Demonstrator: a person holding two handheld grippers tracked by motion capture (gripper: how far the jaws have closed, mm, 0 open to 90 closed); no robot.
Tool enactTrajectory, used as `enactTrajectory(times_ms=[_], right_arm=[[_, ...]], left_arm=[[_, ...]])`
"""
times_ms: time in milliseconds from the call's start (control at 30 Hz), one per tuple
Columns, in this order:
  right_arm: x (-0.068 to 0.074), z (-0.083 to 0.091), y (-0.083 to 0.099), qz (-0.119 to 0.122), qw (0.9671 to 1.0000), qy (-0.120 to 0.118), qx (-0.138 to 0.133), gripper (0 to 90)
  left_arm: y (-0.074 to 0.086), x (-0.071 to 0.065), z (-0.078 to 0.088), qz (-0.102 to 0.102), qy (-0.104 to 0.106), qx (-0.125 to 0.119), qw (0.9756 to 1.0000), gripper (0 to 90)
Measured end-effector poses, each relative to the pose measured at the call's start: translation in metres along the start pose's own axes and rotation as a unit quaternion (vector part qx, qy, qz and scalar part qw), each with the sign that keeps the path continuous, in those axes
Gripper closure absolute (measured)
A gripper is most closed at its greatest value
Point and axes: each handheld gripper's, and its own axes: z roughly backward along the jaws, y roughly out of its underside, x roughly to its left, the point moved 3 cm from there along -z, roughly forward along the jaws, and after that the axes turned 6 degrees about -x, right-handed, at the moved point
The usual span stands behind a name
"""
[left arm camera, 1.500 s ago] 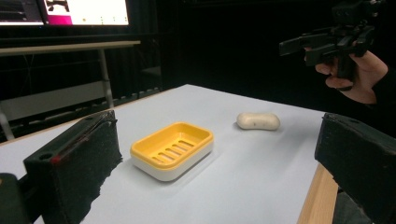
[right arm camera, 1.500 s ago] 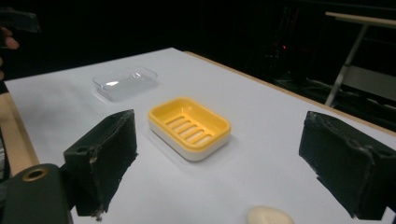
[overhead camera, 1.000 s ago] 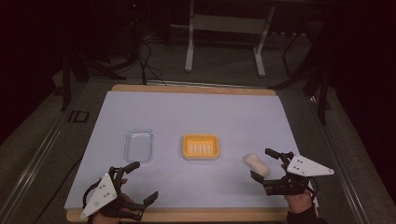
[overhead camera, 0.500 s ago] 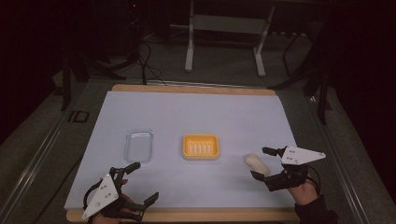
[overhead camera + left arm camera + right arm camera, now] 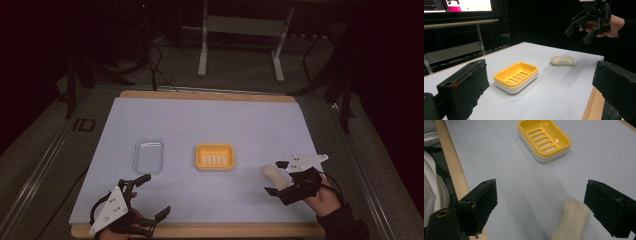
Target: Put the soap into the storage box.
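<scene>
The right gripper (image 5: 281, 178) hangs wide open over one pale soap bar (image 5: 274, 176), which lies on the white table (image 5: 240, 120) right under its jaws. The soap looks hard, light and maybe slippery, so I would pinch its long sides. One yellow soap dish (image 5: 215, 157) sits ahead. The left gripper (image 5: 146, 196) is open too, holding nothing.

We see a dim, grainy room around the brightly lit table (image 5: 210, 125); shadows fall soft, and the near black fingers (image 5: 477, 206) look slightly blurred.
</scene>
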Motion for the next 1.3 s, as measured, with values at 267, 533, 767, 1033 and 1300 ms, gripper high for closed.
enactTrajectory(times_ms=[267,533,767,1033,1300], right_arm=[[0.004,-0.01,-0.003,0.022,0.9978,-0.042,0.047,12.5],[0.008,-0.023,0.002,0.03,0.9898,-0.067,0.122,12.6],[0.008,-0.031,0.009,0.019,0.977,-0.1,0.187,13.4],[0.006,-0.037,0.014,0.008,0.9618,-0.118,0.247,13.4],[0.007,-0.042,0.015,0.009,0.9426,-0.127,0.309,13.3]], left_arm=[[0.0,0.0,0.0,-0.002,-0.001,0.003,1.0,0.4],[0.001,0.0,0.0,-0.004,0.0,0.006,1.0,0.3],[0.002,0.0,-0.001,-0.005,-0.001,0.01,0.9999,0.3],[0.002,0.0,-0.001,-0.005,-0.002,0.011,0.9999,0.4],[0.003,0.0,-0.002,-0.007,-0.002,0.015,0.9999,0.3]])
